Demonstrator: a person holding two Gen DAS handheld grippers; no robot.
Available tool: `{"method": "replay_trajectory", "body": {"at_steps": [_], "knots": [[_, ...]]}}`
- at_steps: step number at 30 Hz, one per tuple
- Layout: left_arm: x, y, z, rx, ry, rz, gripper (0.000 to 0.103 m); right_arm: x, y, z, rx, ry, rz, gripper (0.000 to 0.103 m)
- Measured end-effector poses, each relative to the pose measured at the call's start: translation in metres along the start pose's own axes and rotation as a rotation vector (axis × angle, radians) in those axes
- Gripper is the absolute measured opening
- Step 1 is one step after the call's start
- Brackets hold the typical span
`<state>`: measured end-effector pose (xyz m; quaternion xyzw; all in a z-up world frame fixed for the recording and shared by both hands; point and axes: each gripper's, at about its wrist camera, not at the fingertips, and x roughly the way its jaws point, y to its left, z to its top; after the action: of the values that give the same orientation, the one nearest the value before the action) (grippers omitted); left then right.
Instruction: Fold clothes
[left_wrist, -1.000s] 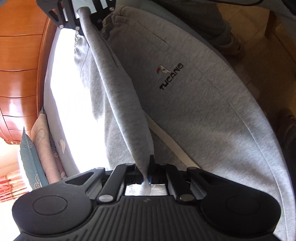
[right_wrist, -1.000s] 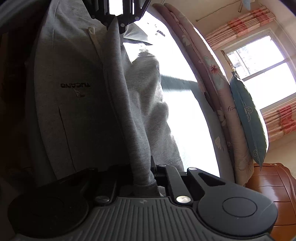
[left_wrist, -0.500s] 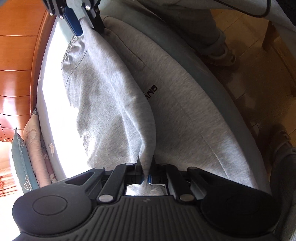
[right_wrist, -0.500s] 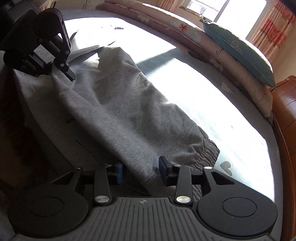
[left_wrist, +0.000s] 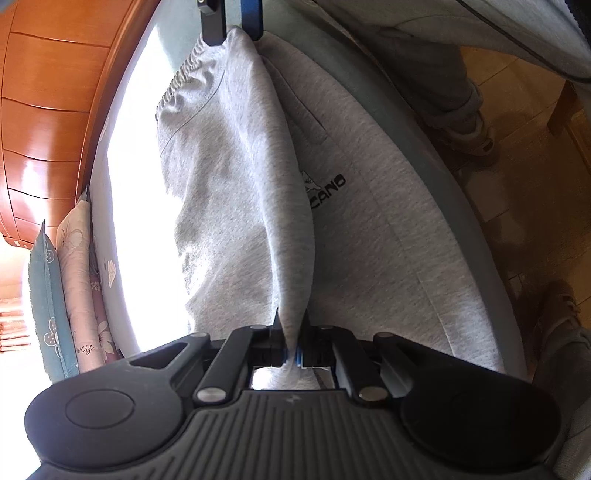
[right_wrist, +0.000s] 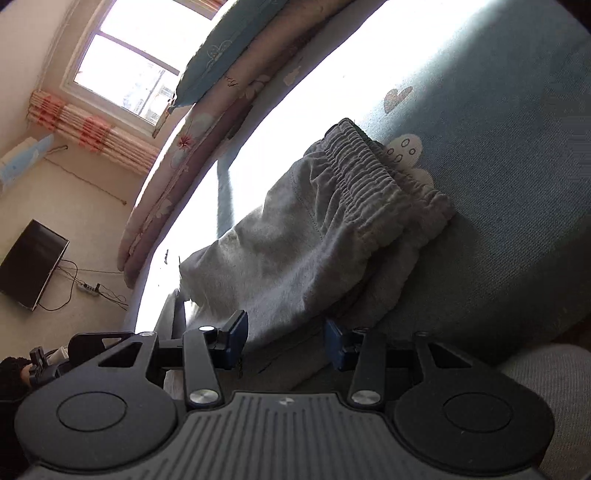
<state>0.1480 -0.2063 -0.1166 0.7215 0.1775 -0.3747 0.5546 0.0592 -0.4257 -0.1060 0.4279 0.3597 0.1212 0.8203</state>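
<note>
Grey sweatpants with a black logo lie along the bed's edge. One layer is folded over on top of them. Its elastic band rests on the sheet. My left gripper is shut on a pinch of the grey fabric at the near end of that fold. At the far end, my right gripper stands open astride the fabric's edge. In the right wrist view its blue pads are apart, with the cloth lying loose just ahead of them.
The bed has a blue-grey sheet, sunlit beyond the pants. Pillows line its far side by a wooden headboard. A person's legs and shoes stand on the floor beside the bed. A dark screen leans on the wall.
My right gripper rolled, opened and let go of the fabric. The taut strip stretched between the two grippers has spread out and now lies over the pants.
</note>
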Motion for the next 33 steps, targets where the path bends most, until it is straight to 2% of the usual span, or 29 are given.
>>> {"method": "replay_trajectory", "body": {"at_steps": [4,5,6,7,14,17,19,20,25,33], "knots": [[0.005,0.003,0.002,-0.005,0.007,0.004,0.002,0.013,-0.012,0.007,0.097,-0.076,-0.013,0.047],[0.006,0.003,0.002,-0.002,0.01,0.005,0.002,0.016,-0.014,0.007,0.097,-0.087,-0.028,0.03],[0.007,0.004,0.003,0.004,0.013,0.004,0.002,0.017,-0.014,0.006,0.077,-0.099,-0.062,0.018],[0.006,0.005,0.005,0.016,0.017,0.003,0.002,0.017,-0.014,0.006,0.058,-0.11,-0.086,0.011],[0.006,0.014,0.031,0.135,0.004,-0.02,0.002,0.015,0.003,0.014,-0.075,-0.177,-0.115,0.011],[-0.004,-0.011,0.04,0.173,-0.005,-0.027,0.002,0.024,-0.004,0.017,-0.079,-0.159,-0.162,0.011],[-0.037,-0.057,0.038,0.183,-0.014,-0.052,0.002,0.028,-0.011,0.016,-0.068,-0.155,-0.183,0.01],[-0.036,-0.058,0.039,0.191,-0.018,-0.056,0.002,0.029,-0.012,0.016,-0.067,-0.156,-0.185,0.01],[-0.035,-0.054,0.041,0.175,-0.037,-0.068,0.002,0.025,-0.002,0.018,-0.127,-0.184,-0.201,0.01],[-0.021,-0.059,0.041,0.162,-0.049,-0.068,0.003,0.04,-0.003,0.016,-0.15,-0.141,-0.286,0.01]]}}
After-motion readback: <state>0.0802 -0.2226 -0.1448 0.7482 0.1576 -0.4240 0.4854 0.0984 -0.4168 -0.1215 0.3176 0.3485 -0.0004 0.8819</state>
